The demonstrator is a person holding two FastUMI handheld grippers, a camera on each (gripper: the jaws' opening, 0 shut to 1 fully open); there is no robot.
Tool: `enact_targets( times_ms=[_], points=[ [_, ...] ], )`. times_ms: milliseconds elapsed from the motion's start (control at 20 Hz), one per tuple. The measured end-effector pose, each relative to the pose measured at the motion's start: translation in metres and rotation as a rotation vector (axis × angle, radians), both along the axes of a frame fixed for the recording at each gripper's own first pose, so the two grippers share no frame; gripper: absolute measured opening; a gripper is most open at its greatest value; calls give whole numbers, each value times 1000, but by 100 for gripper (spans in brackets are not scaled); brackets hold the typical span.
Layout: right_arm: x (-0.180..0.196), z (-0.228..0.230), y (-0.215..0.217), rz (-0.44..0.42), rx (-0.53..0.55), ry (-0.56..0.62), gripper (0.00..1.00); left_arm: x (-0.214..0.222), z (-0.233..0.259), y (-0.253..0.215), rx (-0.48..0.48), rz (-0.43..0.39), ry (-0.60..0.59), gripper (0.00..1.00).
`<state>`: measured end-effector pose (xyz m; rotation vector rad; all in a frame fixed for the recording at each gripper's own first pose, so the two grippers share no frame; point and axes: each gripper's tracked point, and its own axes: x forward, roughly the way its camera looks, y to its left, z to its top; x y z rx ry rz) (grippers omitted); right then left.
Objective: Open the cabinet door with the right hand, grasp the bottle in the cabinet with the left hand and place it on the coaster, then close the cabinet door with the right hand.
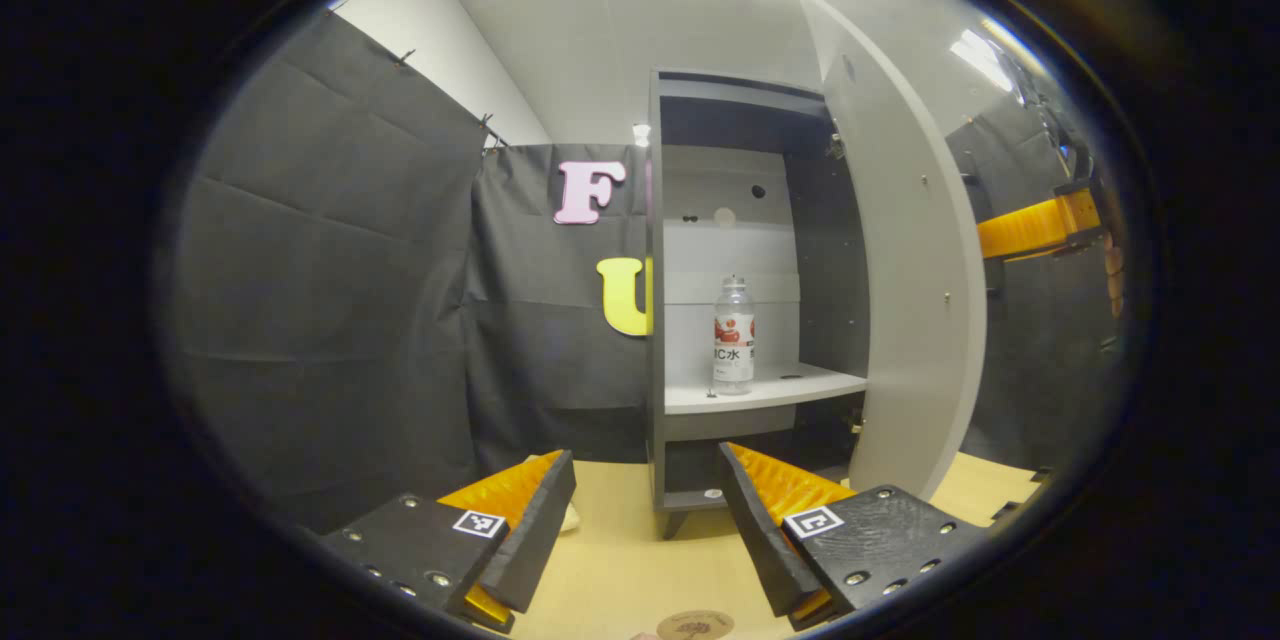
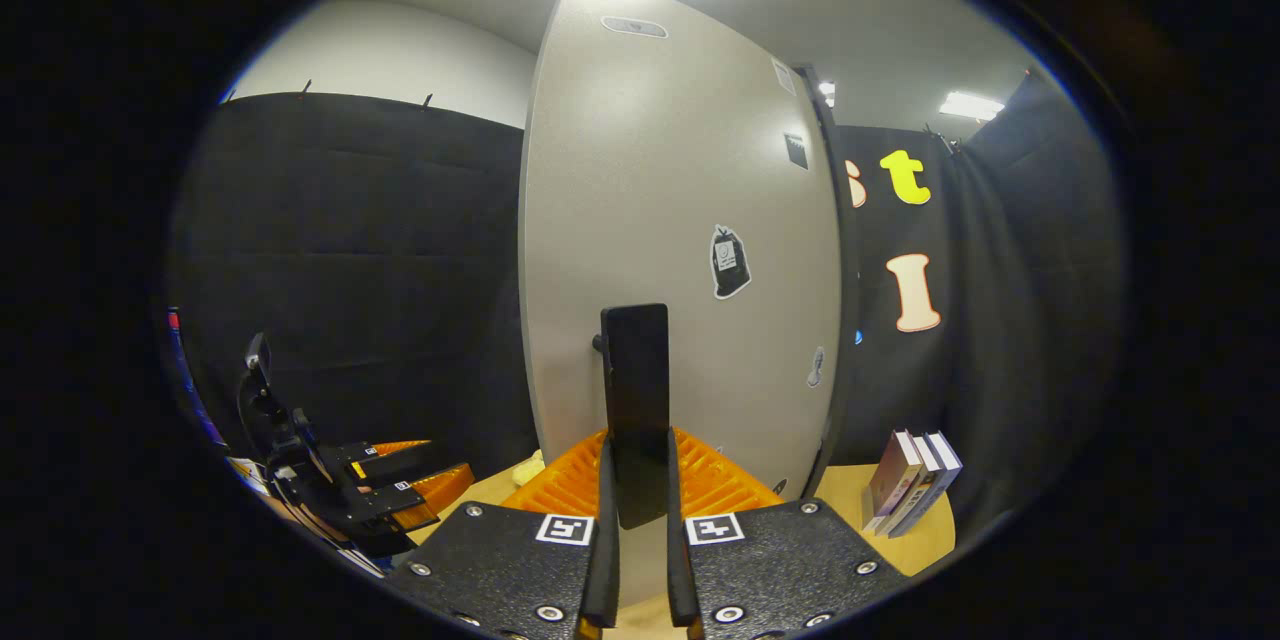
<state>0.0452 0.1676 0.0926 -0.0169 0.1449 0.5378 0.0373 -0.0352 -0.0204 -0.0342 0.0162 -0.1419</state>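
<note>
In the left gripper view the grey cabinet (image 1: 680,400) stands with its door (image 1: 915,320) swung wide to the right. A clear bottle (image 1: 733,335) with a red-and-white label stands upright on the middle shelf. My left gripper (image 1: 645,540) is open, low over the wooden table, well short of the cabinet. A round brown coaster (image 1: 695,625) lies at the bottom edge between its fingers. In the right gripper view my right gripper (image 2: 637,510) is shut on the dark flat door handle (image 2: 636,390), which stands up between its fingers against the door (image 2: 680,220). The left gripper (image 2: 400,490) shows far left.
Several books (image 2: 915,480) lean on the table to the right of the door in the right gripper view. A small pale object (image 1: 570,518) lies on the table behind my left finger. Black cloth walls close in the booth on all sides.
</note>
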Motion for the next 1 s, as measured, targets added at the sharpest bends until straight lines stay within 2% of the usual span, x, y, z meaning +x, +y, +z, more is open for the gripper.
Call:
enact_targets(
  times_ms=[150,200,300,400,600,650,750,800,850,1000],
  points=[
    [-5,2,-22,-44,-1,-6,19,5,0,-20,-18,-25,4,86],
    [-8,3,-30,-64,-9,-12,17,5,0,-26,-22,-34,7,89],
    [-9,4,-46,-110,-13,-22,15,5,-1,-40,-27,-57,11,86],
    [-9,5,-60,-156,-13,-30,12,5,0,-54,-31,-80,12,89],
    [-7,5,-80,-229,-28,-46,8,7,0,-78,-39,-117,20,89],
    [-8,6,-85,-242,-36,-52,8,7,1,-84,-38,-124,20,86],
    [-9,8,-97,-263,-46,-64,8,9,1,-91,-31,-133,21,89],
    [-10,9,-104,-276,-45,-67,8,11,1,-96,-27,-138,23,85],
    [-9,9,-109,-290,-41,-67,8,13,1,-100,-23,-143,27,89],
    [-5,8,-131,-339,-34,-64,8,22,-1,-109,-22,-145,37,89]
  ],
)
